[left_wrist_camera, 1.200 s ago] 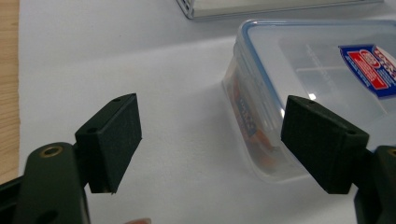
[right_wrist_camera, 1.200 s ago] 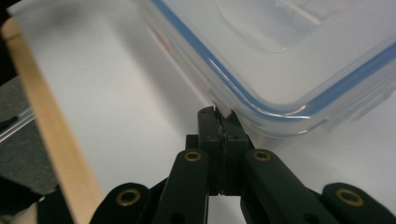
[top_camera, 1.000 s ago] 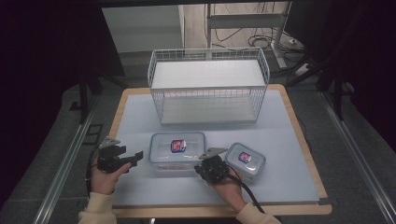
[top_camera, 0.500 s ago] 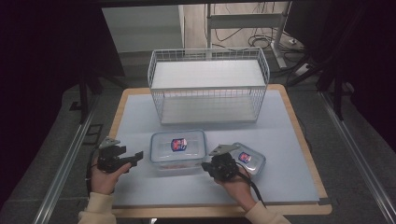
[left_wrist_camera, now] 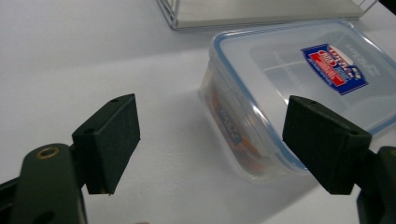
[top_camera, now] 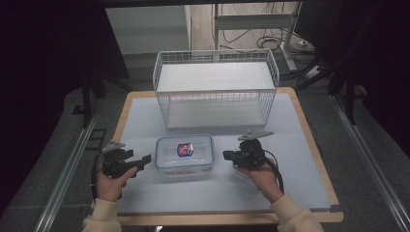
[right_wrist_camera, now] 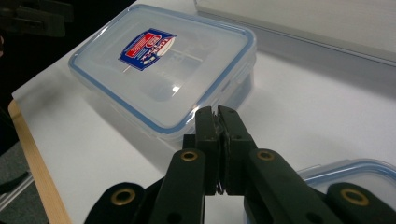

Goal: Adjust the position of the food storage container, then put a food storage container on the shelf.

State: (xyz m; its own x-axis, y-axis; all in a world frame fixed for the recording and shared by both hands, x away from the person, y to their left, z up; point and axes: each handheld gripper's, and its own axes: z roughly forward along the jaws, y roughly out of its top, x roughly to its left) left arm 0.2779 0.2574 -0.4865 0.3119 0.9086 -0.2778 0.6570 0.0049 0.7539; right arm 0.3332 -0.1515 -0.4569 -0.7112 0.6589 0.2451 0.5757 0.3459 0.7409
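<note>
Left tongs (top_camera: 145,159): held in the left hand (top_camera: 110,181) near the front-left corner of the tabletop (top_camera: 145,121), pointing toward the right edge. Jaws wide apart, nothing between the pads. Seen along the left gripper view, left tongs (left_wrist_camera: 210,140) aimed at the near left corner of the large container (left_wrist_camera: 299,93); corner just ahead of the pads, not touching either.

Large container (top_camera: 184,153): clear plastic, blue-rimmed lid with a red and blue label, resting flat on the tabletop in the front half, slightly left of centre. Positioned between the two tongs, just beside the left tongs and near the right ones, apart from both.

Wire basket (top_camera: 216,89): white, standing behind the large container along the back edge of the tabletop.

Right tongs (top_camera: 227,155): held in the right hand (top_camera: 263,176) right of centre in the front half, pointing toward the left edge at the right side of the large container. Jaws pressed together with nothing gripped, as seen in the right gripper view (right_wrist_camera: 217,116). Large container (right_wrist_camera: 163,65) ahead of the tips there, with a gap of bare tabletop between.

Small container (right_wrist_camera: 355,179): blue-rimmed lid partly visible at the lower right of the right gripper view, below and beside the right tongs; contact with them cannot be told.
</note>
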